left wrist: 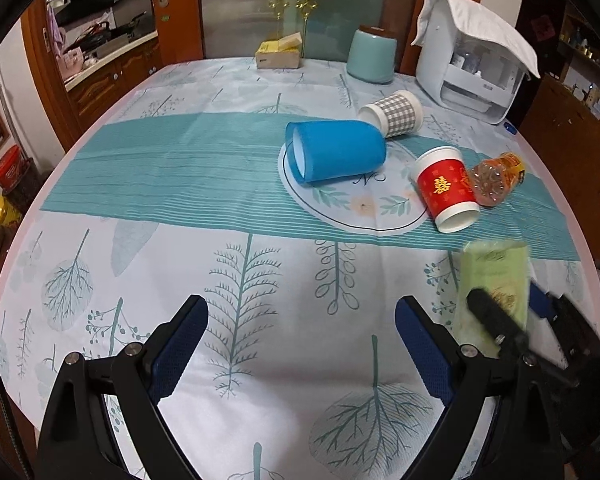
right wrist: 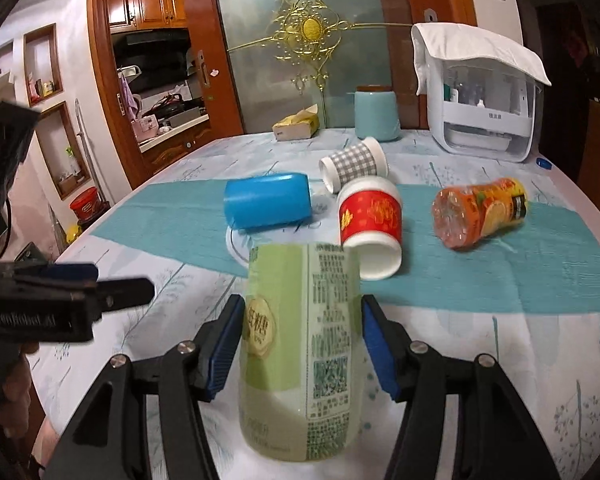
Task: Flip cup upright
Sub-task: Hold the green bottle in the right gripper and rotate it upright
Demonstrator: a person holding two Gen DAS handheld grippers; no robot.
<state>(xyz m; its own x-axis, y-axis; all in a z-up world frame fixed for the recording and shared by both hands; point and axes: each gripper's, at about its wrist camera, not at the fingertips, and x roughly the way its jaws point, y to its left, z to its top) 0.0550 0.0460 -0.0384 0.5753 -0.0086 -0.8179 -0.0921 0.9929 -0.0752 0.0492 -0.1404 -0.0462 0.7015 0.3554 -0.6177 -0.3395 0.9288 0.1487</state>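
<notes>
My right gripper (right wrist: 300, 320) is shut on a pale green paper cup (right wrist: 300, 344), holding it between its blue pads above the near part of the table; the cup also shows in the left wrist view (left wrist: 496, 276). My left gripper (left wrist: 302, 332) is open and empty over the tablecloth. A blue cup (left wrist: 336, 154) (right wrist: 268, 206) lies on its side. A red and white cup (left wrist: 446, 188) (right wrist: 370, 224) and a grey checked cup (left wrist: 394, 114) (right wrist: 352, 168) also lie tipped over.
An orange juice bottle (right wrist: 480, 212) (left wrist: 498, 178) lies on its side at the right. A light blue canister (right wrist: 376, 114), a tissue box (right wrist: 296, 124) and a white appliance (right wrist: 484, 100) under a cloth stand at the table's far edge.
</notes>
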